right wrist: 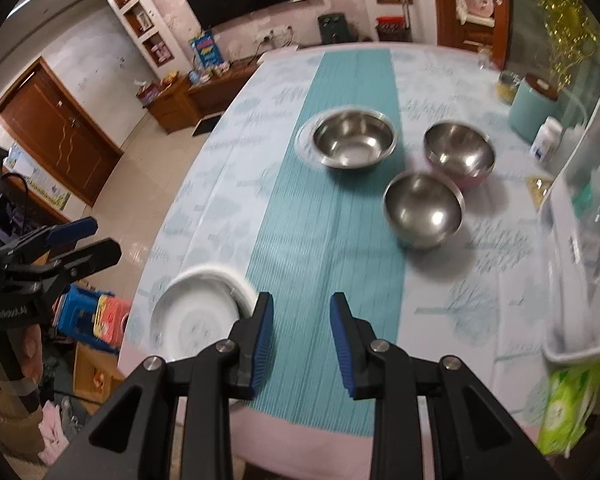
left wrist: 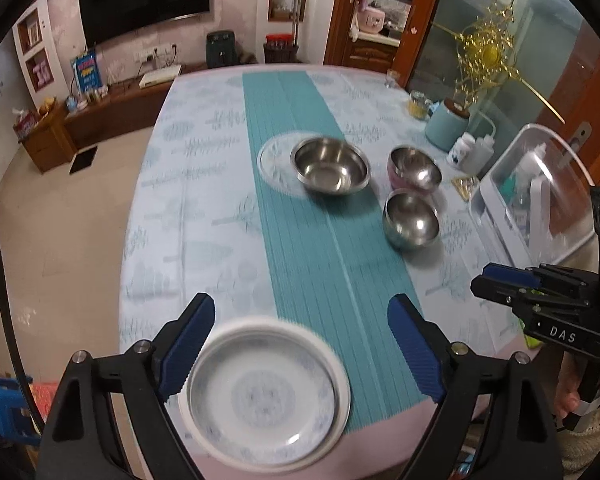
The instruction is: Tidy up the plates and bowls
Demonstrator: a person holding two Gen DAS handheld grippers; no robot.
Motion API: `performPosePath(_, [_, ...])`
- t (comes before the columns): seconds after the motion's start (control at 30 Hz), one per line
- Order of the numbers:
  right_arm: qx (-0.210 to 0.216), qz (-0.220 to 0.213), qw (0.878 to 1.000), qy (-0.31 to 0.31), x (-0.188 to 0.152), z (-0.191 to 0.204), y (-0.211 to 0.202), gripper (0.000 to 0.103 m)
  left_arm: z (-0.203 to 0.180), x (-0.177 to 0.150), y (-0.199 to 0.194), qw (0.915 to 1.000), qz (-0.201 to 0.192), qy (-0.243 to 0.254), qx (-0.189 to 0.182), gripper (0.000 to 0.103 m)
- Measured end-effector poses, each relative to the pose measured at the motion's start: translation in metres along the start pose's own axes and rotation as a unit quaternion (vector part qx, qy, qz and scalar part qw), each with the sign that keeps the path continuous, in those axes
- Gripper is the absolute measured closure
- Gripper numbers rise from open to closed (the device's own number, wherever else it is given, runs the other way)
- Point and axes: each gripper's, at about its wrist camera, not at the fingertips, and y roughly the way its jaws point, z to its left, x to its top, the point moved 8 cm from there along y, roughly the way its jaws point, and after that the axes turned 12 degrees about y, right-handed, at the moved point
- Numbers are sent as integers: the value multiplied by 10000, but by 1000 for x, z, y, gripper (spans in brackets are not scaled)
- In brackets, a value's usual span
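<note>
White plate [left wrist: 262, 394] lies flat, face up, seemingly untouched between left gripper's [left wrist: 302, 346] spread fingers; right gripper [right wrist: 302, 344] parted.

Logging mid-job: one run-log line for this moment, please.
left tool: open over white plate | right tool: open, empty | three steel bowls unstacked

light: soft indoor, even | glare: steel bowls [left wrist: 331, 164] | blur: slight motion | edges: fisheye warp, dark vignette
</note>
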Motion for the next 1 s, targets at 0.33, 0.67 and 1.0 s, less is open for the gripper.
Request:
performPosePath(0.33, [-378, -423, 9981, 255, 101, -24, 16, 63, 15, 94, 39, 9995, -293, 89, 75, 15])
performPosePath(0.67, [-392, -372, 9931, 1038, 179, -60, 68, 59, 55, 157, 143, 9993, 6, -356, 145, 14])
performPosePath(1.0, [-110, 281, 9780, 2062, 200, -100, 156, 59, 77, 163, 273, 9942, 801, -714, 65, 14])
